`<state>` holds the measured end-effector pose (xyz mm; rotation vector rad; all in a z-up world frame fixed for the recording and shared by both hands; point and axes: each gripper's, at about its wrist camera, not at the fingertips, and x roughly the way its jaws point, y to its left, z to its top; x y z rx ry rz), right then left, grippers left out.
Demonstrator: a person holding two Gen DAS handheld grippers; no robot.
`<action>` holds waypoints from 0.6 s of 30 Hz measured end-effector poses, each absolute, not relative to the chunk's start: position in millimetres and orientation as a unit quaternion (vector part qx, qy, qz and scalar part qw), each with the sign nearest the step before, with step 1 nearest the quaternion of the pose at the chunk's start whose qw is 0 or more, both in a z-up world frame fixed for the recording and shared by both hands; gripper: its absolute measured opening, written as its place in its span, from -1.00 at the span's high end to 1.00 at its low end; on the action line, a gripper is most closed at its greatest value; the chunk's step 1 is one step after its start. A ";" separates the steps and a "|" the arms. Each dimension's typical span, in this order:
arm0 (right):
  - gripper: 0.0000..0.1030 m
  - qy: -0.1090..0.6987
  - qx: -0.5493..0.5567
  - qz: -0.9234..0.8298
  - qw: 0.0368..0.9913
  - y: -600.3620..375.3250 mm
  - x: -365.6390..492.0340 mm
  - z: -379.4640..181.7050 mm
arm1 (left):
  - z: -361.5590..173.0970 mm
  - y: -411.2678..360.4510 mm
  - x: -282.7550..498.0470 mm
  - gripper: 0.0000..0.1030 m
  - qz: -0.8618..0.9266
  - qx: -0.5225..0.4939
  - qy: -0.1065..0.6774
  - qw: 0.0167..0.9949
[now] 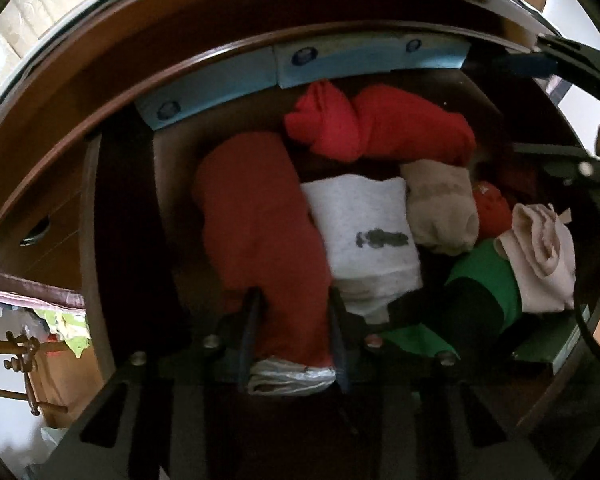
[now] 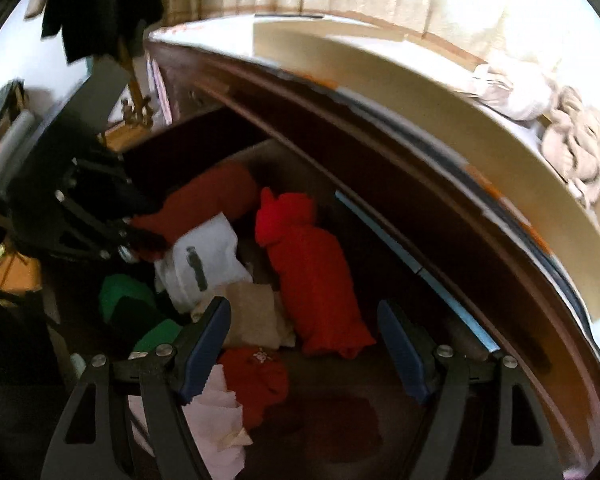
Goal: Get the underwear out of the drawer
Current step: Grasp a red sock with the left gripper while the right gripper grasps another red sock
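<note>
The dark wooden drawer (image 1: 100, 220) stands open, full of rolled and folded underwear. In the left wrist view my left gripper (image 1: 294, 320) points down into it, pads pressed on both sides of a rust-red roll (image 1: 256, 220) with a white waistband end. A white-grey folded piece (image 1: 364, 232) lies right of it, a bright red roll (image 1: 380, 124) behind. My right gripper (image 2: 304, 346) hovers open over the drawer's right part, above a small red piece (image 2: 256, 376) and beside the bright red roll (image 2: 312, 280); nothing is held. The left gripper (image 2: 80, 208) shows at the left there.
Beige (image 1: 440, 208), green (image 1: 488, 276) and pale pink (image 1: 544, 256) garments crowd the drawer's right side. Light blue boxes (image 1: 220, 88) line its back wall. A cream board (image 2: 420, 92) and a soft toy (image 2: 576, 140) lie on the dresser top. A brass rack (image 1: 24, 356) stands left.
</note>
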<state>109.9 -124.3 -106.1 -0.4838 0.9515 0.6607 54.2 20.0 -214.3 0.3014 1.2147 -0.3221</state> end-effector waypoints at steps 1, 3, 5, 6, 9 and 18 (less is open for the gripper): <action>-0.50 0.447 -0.233 0.308 0.807 -122.3 111.4 -109.2 | -213.5 21.6 54.5 0.42 -0.152 0.136 0.566 0.799; -0.50 0.452 -0.245 0.304 0.802 -118.1 114.5 -115.4 | -212.8 23.9 54.3 0.42 -0.154 0.128 0.567 0.799; -0.50 0.453 -0.256 0.302 0.799 -113.5 117.0 -119.9 | -211.9 24.9 53.6 0.43 -0.155 0.126 0.567 0.799; -0.50 0.454 -0.264 0.299 0.797 -110.5 118.6 -122.6 | -211.9 23.9 53.2 0.43 -0.156 0.127 0.566 0.799; -0.50 0.454 -0.287 0.294 0.791 -102.0 120.9 -129.8 | -211.8 24.0 53.6 0.43 -0.158 0.126 0.567 0.799; -0.50 0.476 -0.304 0.277 0.777 -90.7 137.2 -155.1 | -210.5 24.4 56.4 0.43 -0.165 0.116 0.567 0.798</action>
